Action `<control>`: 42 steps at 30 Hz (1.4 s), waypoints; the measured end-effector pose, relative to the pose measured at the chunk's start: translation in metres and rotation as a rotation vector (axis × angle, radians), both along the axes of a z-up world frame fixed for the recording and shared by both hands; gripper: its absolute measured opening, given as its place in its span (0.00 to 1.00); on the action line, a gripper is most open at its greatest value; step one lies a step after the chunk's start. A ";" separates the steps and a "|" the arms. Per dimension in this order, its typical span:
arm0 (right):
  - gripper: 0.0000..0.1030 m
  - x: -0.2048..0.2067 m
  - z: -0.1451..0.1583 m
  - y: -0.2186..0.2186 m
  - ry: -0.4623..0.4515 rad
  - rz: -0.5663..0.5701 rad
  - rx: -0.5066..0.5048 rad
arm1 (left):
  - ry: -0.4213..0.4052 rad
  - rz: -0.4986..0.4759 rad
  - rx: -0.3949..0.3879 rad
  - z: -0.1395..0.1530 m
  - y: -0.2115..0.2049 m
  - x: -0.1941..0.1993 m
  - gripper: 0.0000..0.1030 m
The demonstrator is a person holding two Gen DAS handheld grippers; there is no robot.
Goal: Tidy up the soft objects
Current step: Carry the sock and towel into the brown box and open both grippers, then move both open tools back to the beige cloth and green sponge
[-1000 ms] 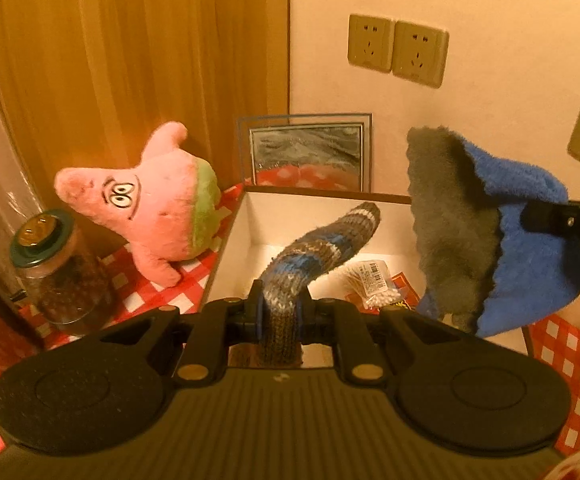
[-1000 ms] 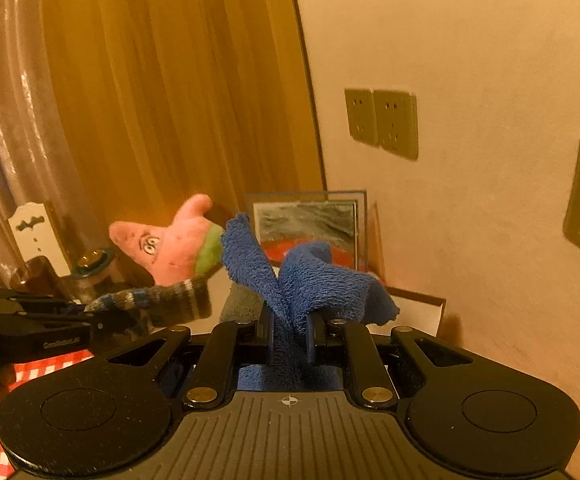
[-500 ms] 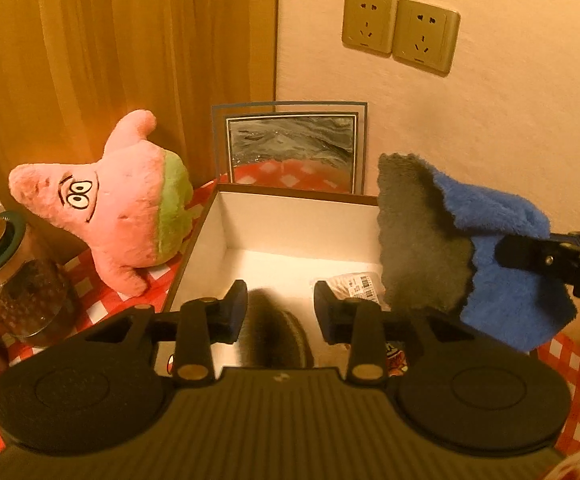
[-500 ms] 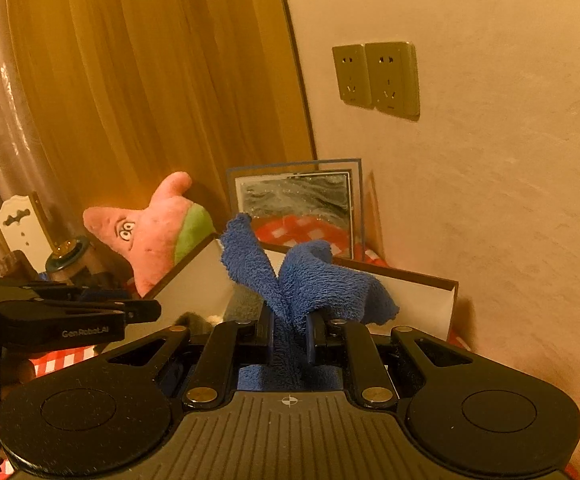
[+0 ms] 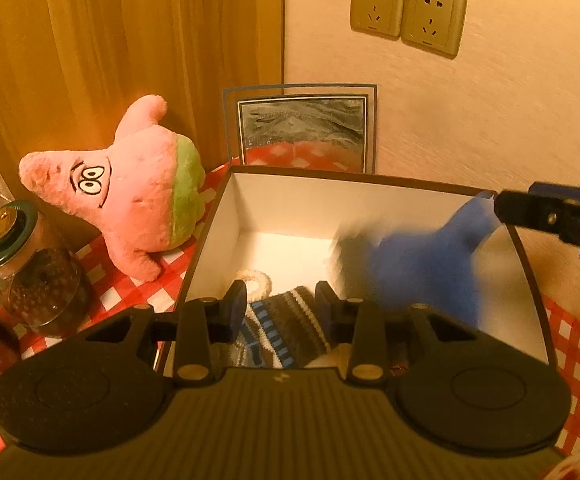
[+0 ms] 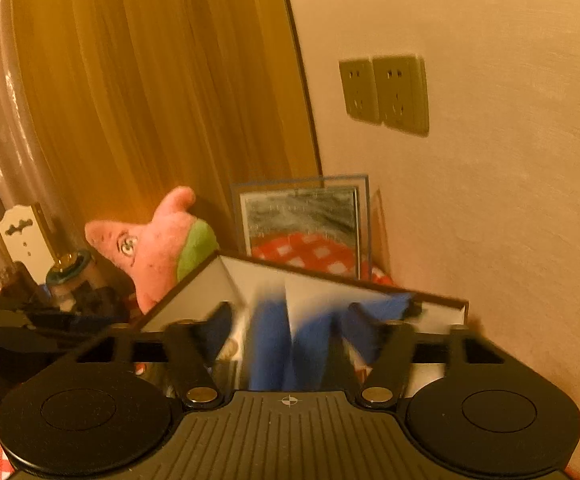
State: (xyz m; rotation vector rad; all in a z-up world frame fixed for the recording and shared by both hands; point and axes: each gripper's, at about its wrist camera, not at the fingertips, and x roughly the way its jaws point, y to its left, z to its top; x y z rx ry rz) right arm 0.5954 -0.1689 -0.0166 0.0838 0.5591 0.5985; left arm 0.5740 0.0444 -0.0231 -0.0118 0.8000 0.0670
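- Red-checked tablecloth (image 5: 573, 352) runs under everything, up to a curtain (image 5: 110, 40) and a wall corner.
- White-lined box (image 5: 290, 200) stands open-topped; its far rim sits just before a framed picture (image 5: 301, 132), with bare floor at the back.
- Pink starfish plush (image 5: 130, 196) leans just beside the box's left wall.
- Blue cloth (image 5: 421, 260), blurred, is inside the box's right part; right gripper (image 6: 290, 316) jaws are opening, cloth between them unpressed.
- Striped sock (image 5: 286, 328) lies on the box floor below the left gripper (image 5: 281, 300), whose jaws are opening, empty.
- Glass jar (image 5: 26, 264) stands left, apart.
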 end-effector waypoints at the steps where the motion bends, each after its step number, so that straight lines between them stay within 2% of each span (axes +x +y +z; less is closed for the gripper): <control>1: 0.68 0.000 0.001 0.000 -0.004 0.000 -0.002 | 0.002 -0.001 0.001 0.000 0.001 -0.002 0.36; 12: 0.68 -0.020 -0.009 -0.009 0.070 0.012 -0.053 | 0.018 -0.010 -0.003 0.006 0.008 -0.037 0.41; 29: 0.68 -0.092 -0.013 -0.028 0.135 0.031 -0.051 | 0.018 0.045 -0.037 0.017 0.024 -0.134 0.45; 42: 0.68 -0.139 -0.014 -0.026 0.162 0.064 -0.044 | 0.053 0.094 -0.060 0.010 0.028 -0.199 0.46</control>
